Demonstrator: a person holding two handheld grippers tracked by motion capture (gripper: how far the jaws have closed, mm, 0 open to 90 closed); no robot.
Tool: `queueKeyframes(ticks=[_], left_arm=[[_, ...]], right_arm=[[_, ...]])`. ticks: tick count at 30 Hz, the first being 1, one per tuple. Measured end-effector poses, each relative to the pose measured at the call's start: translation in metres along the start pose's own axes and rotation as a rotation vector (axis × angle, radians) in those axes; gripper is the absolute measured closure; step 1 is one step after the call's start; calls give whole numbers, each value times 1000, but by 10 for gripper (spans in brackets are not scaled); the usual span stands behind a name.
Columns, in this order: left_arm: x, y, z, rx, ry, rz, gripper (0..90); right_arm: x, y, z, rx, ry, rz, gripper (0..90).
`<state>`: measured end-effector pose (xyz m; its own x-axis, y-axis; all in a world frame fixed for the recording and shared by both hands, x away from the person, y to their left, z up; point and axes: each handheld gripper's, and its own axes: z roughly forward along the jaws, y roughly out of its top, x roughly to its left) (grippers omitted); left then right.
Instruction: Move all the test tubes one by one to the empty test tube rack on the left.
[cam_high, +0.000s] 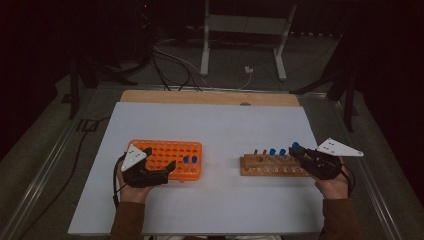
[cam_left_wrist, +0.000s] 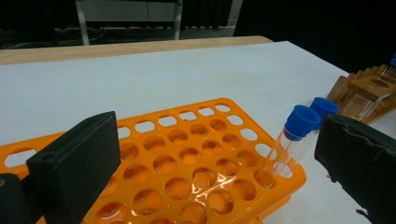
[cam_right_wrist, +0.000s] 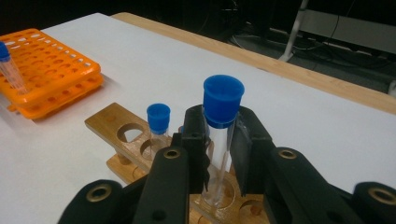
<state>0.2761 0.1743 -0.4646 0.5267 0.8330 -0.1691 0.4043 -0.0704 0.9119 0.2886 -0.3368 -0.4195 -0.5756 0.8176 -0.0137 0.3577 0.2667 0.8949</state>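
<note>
right gripper (cam_right_wrist: 218, 154) pinches a blue-capped tube (cam_right_wrist: 219, 135), left gripper (cam_left_wrist: 219, 154) spread over the orange rack (cam_left_wrist: 187, 177).
high view: each hand sits at its own rack. left gripper view: jaws wide apart, two capped tubes (cam_left_wrist: 292, 142) just inside the right jaw. right gripper view: jaws clamp the tube upright over the wooden rack (cam_right_wrist: 116, 128).

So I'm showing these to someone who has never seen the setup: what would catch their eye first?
Probably the bright orange rack on the white table, left of centre, with two blue-capped tubes standing at its right end and the left gripper open over it. Next, the right gripper, clamped on a blue-capped tube that stands in the wooden rack to the right.
</note>
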Motion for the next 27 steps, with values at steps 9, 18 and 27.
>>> queueKeyframes(ticks=[9, 18, 27], left_arm=[[-4, 6, -2, -18, -10, 4, 12], [-8, 11, -4, -34, -28, 10, 12], [-16, 15, -4, -40, -55, 30, 12]], right_arm=[[3, 12, -14, -34, -8, -7, 768], [10, 18, -16, -31, 13, -26, 768], [20, 21, -9, -25, 75, -29, 768]])
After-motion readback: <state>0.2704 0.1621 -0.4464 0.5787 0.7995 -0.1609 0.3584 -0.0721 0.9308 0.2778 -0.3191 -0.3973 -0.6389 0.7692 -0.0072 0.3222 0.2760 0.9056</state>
